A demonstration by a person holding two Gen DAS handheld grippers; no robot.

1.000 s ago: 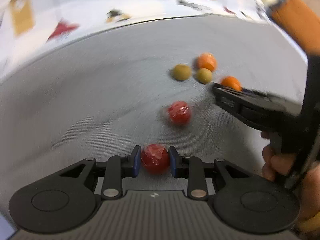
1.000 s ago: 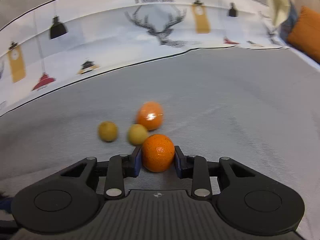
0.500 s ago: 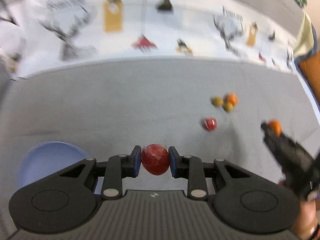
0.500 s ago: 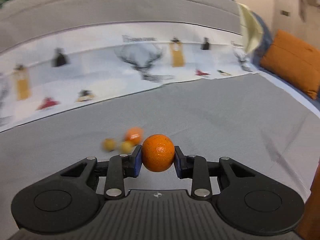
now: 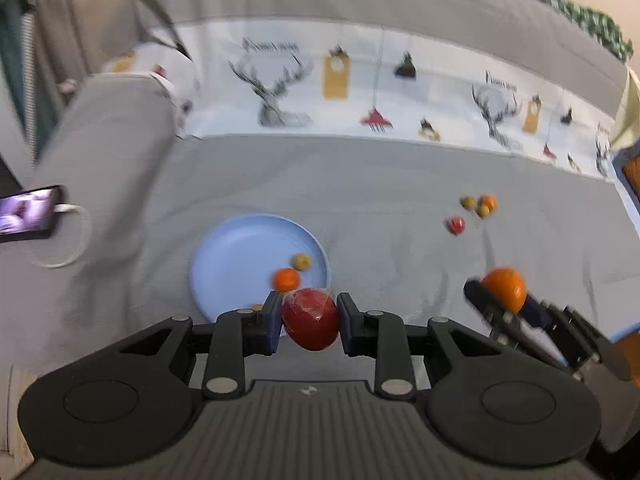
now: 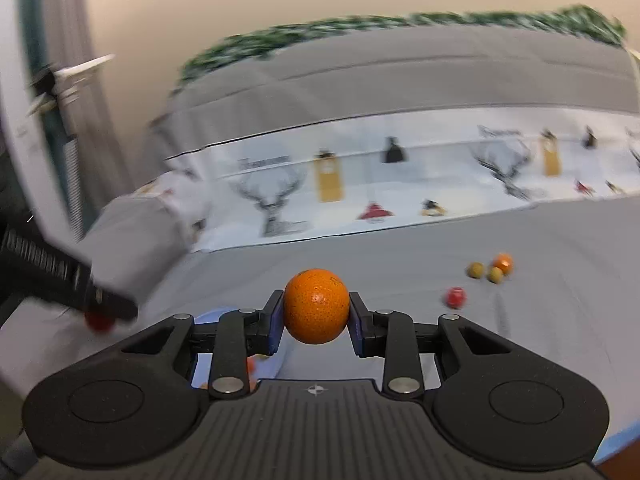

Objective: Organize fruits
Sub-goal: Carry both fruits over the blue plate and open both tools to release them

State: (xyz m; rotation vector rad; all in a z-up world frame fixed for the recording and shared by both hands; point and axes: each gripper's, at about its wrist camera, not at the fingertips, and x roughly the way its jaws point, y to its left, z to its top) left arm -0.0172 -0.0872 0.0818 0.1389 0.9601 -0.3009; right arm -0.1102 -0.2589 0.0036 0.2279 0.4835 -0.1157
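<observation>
On the grey fabric surface [image 5: 380,184], lower both loads over the round pale-blue plate [image 5: 240,248] before releasing: left gripper [image 5: 309,319] clamps the wrapped red fruit [image 5: 310,318], right gripper [image 6: 316,307] clamps the orange [image 6: 316,306].

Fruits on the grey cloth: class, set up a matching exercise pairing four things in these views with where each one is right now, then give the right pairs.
Things:
1. Red fruit
2. Big orange
3. Small orange
4. Loose red fruit

Places:
A. On the blue plate
B. Between the right gripper fingers
C. On the grey cloth, beside the far cluster of fruit
D. Between the left gripper fingers

Pairs: 1-D, 2-B, 3-A, 4-C
</observation>
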